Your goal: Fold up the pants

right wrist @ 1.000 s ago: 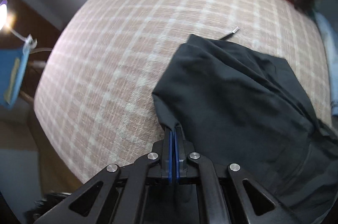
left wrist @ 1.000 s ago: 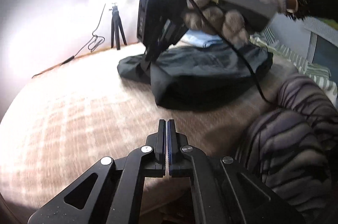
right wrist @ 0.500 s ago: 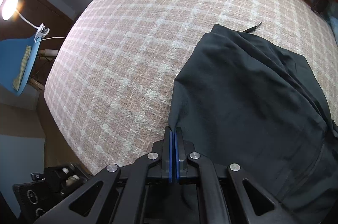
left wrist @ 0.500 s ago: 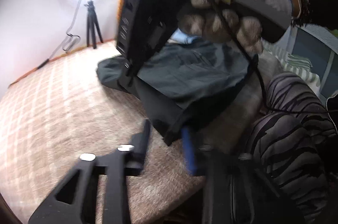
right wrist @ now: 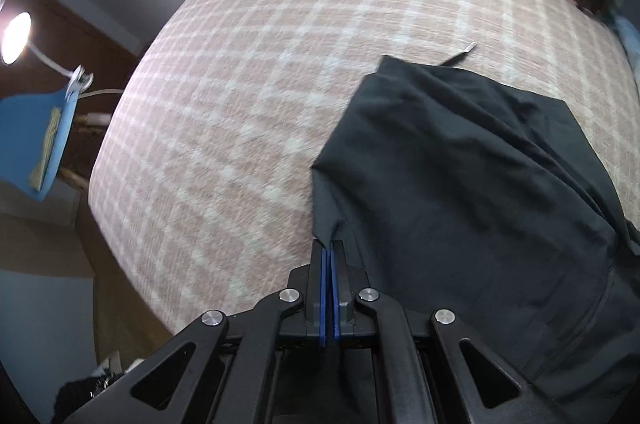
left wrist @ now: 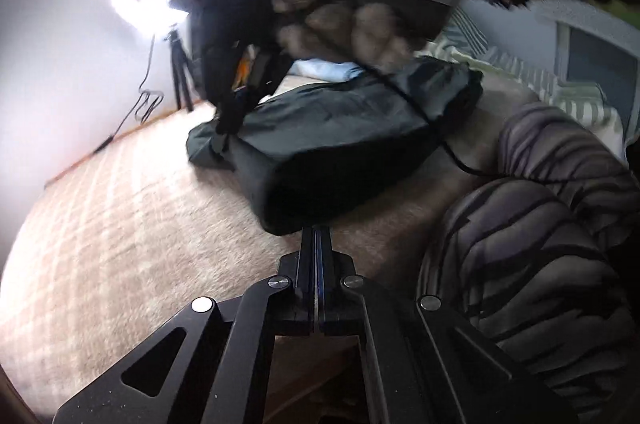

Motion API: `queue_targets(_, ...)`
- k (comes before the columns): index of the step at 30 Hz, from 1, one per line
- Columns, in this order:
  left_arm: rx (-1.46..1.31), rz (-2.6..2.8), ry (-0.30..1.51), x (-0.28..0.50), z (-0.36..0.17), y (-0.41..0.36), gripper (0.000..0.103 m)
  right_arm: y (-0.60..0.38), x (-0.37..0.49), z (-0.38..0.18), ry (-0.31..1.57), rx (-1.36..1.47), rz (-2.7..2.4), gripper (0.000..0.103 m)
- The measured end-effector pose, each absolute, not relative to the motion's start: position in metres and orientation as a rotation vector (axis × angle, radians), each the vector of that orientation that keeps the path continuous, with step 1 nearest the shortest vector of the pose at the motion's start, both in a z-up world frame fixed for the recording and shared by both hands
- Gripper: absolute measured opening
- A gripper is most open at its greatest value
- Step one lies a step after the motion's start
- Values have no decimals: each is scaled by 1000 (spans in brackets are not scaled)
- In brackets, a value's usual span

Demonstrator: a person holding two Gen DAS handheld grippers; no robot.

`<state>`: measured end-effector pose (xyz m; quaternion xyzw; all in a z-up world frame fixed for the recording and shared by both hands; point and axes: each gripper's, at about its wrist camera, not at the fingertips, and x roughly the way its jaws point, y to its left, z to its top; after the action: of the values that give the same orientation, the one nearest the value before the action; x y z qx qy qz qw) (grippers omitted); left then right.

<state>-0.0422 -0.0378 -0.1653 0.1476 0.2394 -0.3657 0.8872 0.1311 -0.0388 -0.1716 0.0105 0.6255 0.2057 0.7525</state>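
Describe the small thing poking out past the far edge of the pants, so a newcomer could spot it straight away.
Start with the checked bedspread and find the dark pants lying on it. At the pants' far corner, a thin dark cord sticks out onto the bedspread, ending in a pale metallic tip. It is the only slim, shiny-ended item beside the cloth.

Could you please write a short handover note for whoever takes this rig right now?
Right tool: shut on an edge of the dark pants.
Left tool: shut at the pants' near fold; whether it pinches cloth cannot be told.
Pants: lying bunched and partly doubled over on the checked bed cover.
Done: a first fold seems made.
Left: lay the held edge flat, smooth it, finish folding.
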Motion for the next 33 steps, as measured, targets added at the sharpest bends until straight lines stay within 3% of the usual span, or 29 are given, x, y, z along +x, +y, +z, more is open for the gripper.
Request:
queue_targets(1,264,-763,510,-36,-162,-32,1,-36,129,-170,1363,10,460,0)
queue_targets(2,225,-766,512,-30,-157,-27,8,-33,127,-170,1365,8,468,0)
queue_targets(5,181,-790,503,-14,-150,-21,43,-26,123,-171,1373,1,487,0)
queue_targets(7,205,-816,501,-7,-149,-24,43,-22,119,-172,1378,-12,497,0)
queue_targets(8,229,-823,506,-4,-150,-27,38,-20,118,-172,1380,-17,499,0)
queue_targets(9,261,-832,513,-2,-153,-32,21,-18,117,-172,1381,-21,501,0)
queue_targets(11,297,-838,531,0,-158,-40,10,-16,115,-172,1380,-22,501,0)
queue_targets(20,363,-871,500,-40,-171,-49,0,-24,120,-172,1378,34,497,0)
queue_targets(26,309,-799,478,-50,-164,-36,1,-26,120,-172,1383,51,513,0)
queue_targets(28,292,-757,469,-41,-161,-29,15,-26,118,-171,1385,52,526,0)
queue_targets(30,301,-743,491,-29,-167,-28,40,-28,117,-170,1384,49,530,0)
queue_targets(33,342,-775,511,-21,-176,-33,40,-29,116,-166,1385,45,541,0)
